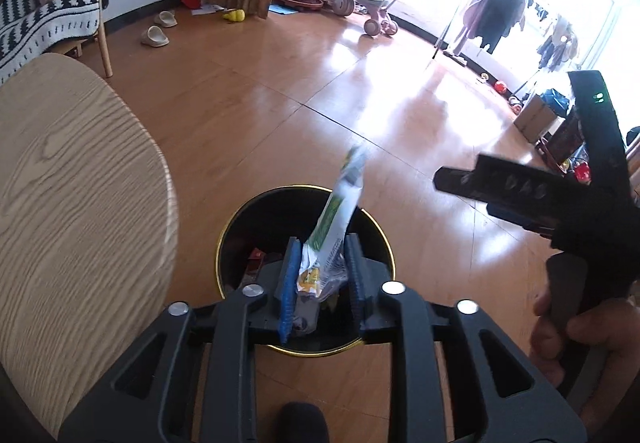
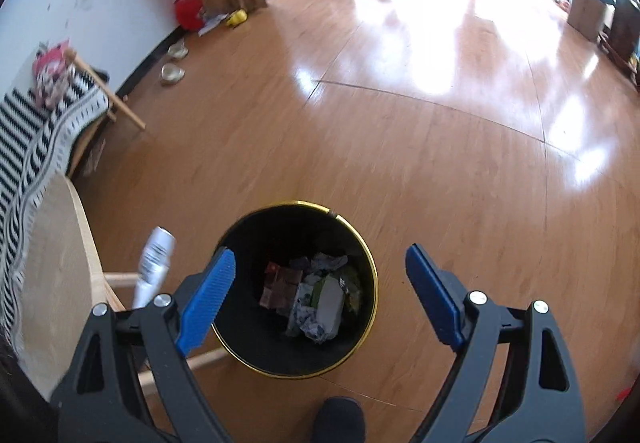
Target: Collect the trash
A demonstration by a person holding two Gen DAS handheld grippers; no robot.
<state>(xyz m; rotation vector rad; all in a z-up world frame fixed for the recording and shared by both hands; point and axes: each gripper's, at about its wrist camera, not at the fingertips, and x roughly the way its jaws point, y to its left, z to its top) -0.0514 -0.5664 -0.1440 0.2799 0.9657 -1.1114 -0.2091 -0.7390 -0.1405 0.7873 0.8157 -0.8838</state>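
A black trash bin with a gold rim (image 1: 240, 219) (image 2: 360, 243) stands on the wooden floor, holding crumpled wrappers and paper (image 2: 316, 295). My left gripper (image 1: 322, 271) is shut on a long white and green wrapper (image 1: 340, 203) and holds it right above the bin. The wrapper's white end also shows in the right wrist view (image 2: 154, 263), left of the bin. My right gripper (image 2: 320, 295) is open and empty above the bin; it also shows in the left wrist view (image 1: 520, 191) at the right, held by a hand.
A light wooden chair seat (image 1: 80, 211) (image 2: 56, 283) stands close to the bin's left. A bench with a striped blanket (image 1: 44, 19) is against the wall. Slippers (image 1: 154, 37), a tricycle (image 1: 376, 11), plants and a clothes rack (image 1: 500, 11) lie farther off.
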